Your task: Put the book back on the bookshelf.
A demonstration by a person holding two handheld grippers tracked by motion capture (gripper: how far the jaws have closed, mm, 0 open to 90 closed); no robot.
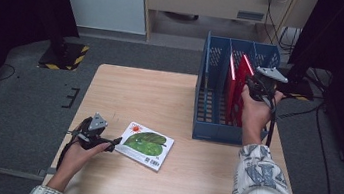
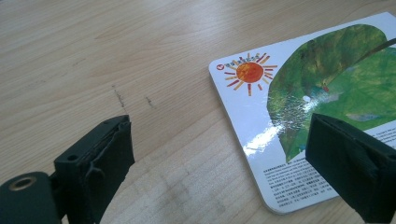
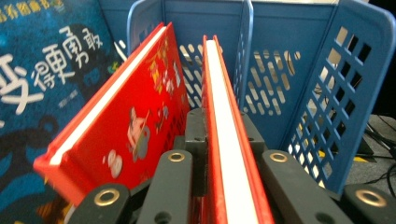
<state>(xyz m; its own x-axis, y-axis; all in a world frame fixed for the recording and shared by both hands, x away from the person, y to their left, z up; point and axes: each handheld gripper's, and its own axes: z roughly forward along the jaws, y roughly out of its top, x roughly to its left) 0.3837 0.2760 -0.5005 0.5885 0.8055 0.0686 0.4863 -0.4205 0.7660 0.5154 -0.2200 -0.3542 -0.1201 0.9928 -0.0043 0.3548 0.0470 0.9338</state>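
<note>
The right gripper (image 1: 261,83) is clamped on a red book (image 3: 231,154), pinching its edge so the volume stands upright in the blue rack (image 1: 206,130); I'd say that grip keeps it vertical as it slots into its compartment; beside it a second red book (image 3: 126,126) leans away at a tilt, and a blue-covered book (image 3: 32,93) stands further over, seen in the right gripper view; the rack's perforated wall (image 3: 327,102) sits near on the other side, so room to swing there is tight, I judge; now to the left gripper (image 2: 219,168); jaws wide apart, holding nothing, hovering low at the near edge of the picture book (image 2: 327,93) with the green leaf and orange sun; that book lies flat on the wooden table (image 1: 135,92), well apart from the rack; one pad (image 2: 350,163) overlaps the cover's corner, the other hangs over bare wood; a flat book likely needs its edge lifted or slid past the table's rim; plenty of open tabletop ahead.
</note>
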